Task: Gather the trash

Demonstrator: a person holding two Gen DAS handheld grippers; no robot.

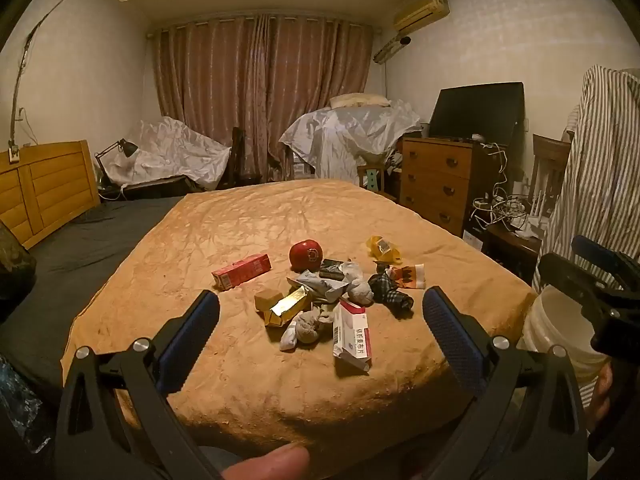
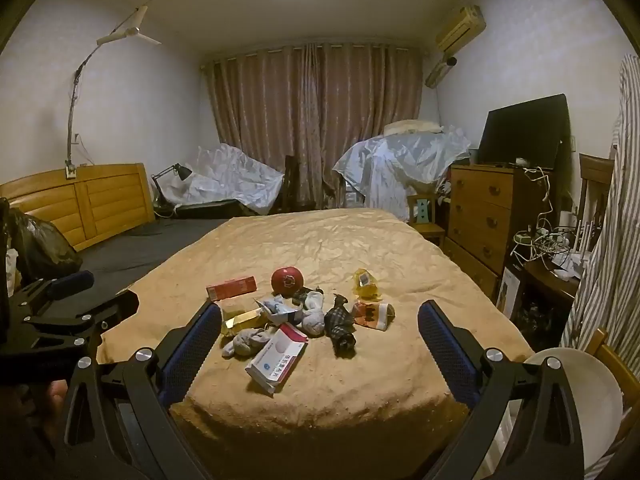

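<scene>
Hovering off the near edge of the bed (image 1: 240, 216), both tongs are standing fully spread with nothing between their pads: the left gripper (image 1: 320, 322) and the right gripper (image 2: 320, 332) are each pointing slightly downward at the same heap of litter. That heap is lying on the tan blanket (image 2: 340, 240), toward the near edge and roughly midway between the bed's two side edges, so it is sitting straight ahead of both tools. Nearest of all is the white and red medicine box (image 2: 276, 354), which is resting just beyond the near edge, its long axis running diagonally from near-left to far-right in the right wrist view; in the left wrist view it is appearing closer to the right finger. Judging by that, the right gripper is looking marginally better placed for it, though neither is touching anything. Behind it are lying a gold foil carton (image 1: 286, 306), grey socks (image 1: 306, 328), a dark checked cloth (image 2: 340, 326), a red carton (image 1: 242, 271), a red ball (image 2: 287, 279) and a yellow wrapper (image 1: 383, 249). A white bucket (image 2: 576, 400) is standing off the bed's near right corner, beside the right tool; its visible interior is appearing bare, though the bottom is partly hidden.
</scene>
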